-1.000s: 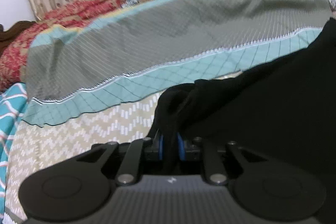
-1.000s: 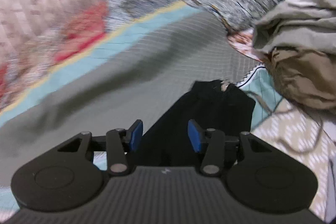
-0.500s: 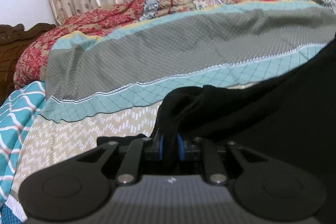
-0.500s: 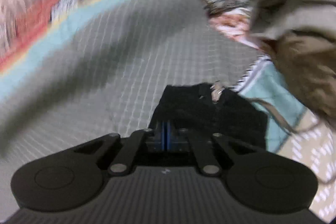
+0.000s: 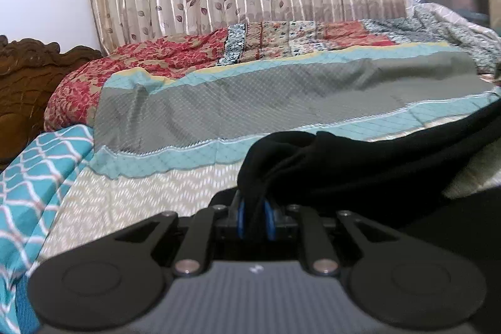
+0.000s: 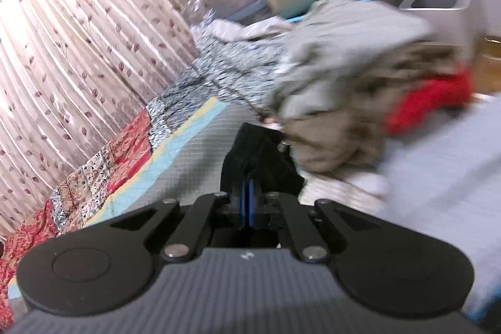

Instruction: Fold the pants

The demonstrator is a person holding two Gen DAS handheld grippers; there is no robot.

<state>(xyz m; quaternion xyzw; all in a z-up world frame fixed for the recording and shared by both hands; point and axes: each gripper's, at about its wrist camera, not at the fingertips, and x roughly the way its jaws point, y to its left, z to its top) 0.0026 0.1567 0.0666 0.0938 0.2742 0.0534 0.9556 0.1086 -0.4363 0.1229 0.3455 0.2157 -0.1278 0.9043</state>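
Black pants [image 5: 360,165] hang over the bedspread [image 5: 250,102], clothes heap [image 6: 344,77] close beside.

No readable text, brand, number or sign shows in either view. Only a small white mark sits on the ribbed body of each gripper, left gripper [image 5: 254,212] and right gripper [image 6: 248,202], too small to read.

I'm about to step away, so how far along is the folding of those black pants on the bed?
Done: both tongs have a grip. The left tongs pinch a bunched edge of the black pants, and the right tongs are shut on another part. In hand: the fabric is held above the bedspread. Left: no fold shows yet, so all the folding remains.
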